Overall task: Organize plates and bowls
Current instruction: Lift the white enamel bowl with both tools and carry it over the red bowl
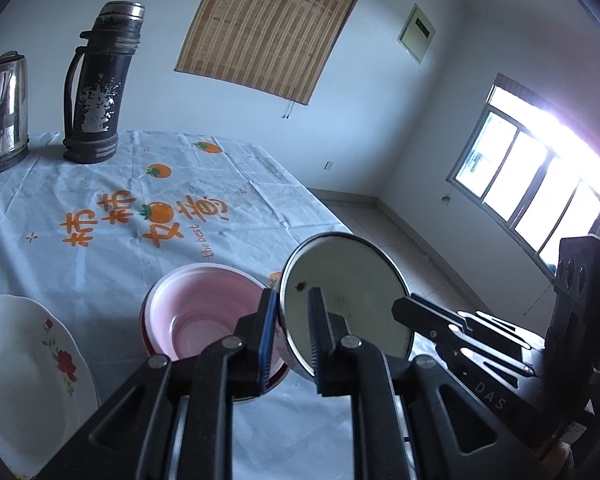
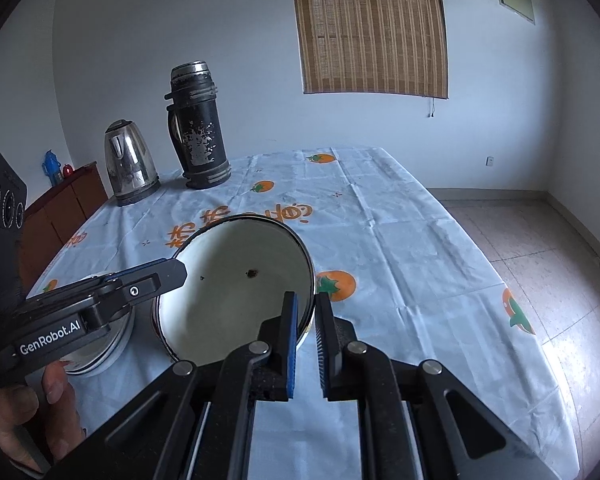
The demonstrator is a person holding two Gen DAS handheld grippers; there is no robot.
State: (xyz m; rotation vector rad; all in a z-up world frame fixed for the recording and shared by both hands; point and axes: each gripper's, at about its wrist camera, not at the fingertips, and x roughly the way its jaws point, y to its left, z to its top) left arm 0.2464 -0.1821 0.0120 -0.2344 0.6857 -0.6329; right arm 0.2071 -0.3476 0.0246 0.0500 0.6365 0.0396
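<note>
Left wrist view — enamel bowl (image 1: 344,296) rim between both tongs, tilted

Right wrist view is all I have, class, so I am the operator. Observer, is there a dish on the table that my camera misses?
Observer: Yes. A white floral plate lies on the tablecloth, to the left of the left gripper.
Operator: What colour is the bowl under that gripper?
Observer: Pink inside. The pink bowl sits upright on the cloth.
Operator: Does the left gripper really have the enamel bowl?
Observer: Its two fingers straddle the rim of the enamel bowl, which is tilted up on edge beside the pink one.
</note>
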